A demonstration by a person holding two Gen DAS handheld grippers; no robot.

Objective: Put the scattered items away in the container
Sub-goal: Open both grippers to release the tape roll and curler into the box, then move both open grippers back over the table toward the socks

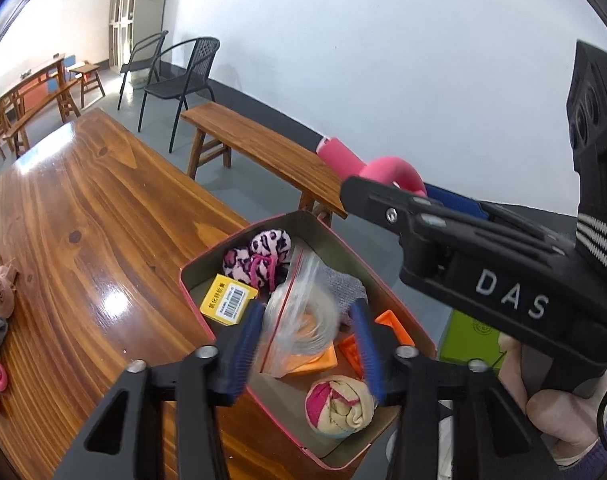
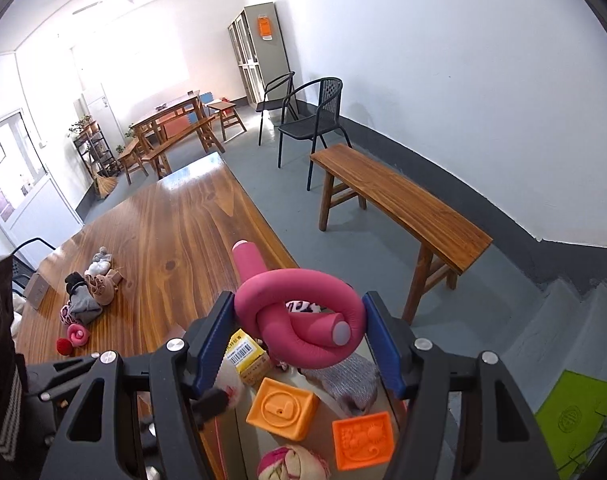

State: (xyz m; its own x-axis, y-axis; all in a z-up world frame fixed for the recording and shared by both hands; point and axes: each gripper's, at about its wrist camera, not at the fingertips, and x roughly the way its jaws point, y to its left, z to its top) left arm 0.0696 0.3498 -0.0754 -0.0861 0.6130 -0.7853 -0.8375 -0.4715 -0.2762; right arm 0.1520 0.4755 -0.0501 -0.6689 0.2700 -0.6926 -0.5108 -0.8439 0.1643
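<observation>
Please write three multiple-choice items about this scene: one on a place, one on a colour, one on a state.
1. Where does the yellow box lie?
A. in the tin
B. on the bench
C. on the floor

2. What colour is the knotted foam roller?
A. green
B. pink
C. white

3. In what state is the right gripper?
A. open and empty
B. shut on the foam roller
C. not in view

Answers:
1 A, the box sits inside the tin's walls beside the clear bag.
2 B, its whole surface is pink.
3 B, both blue pads press its sides.
</observation>
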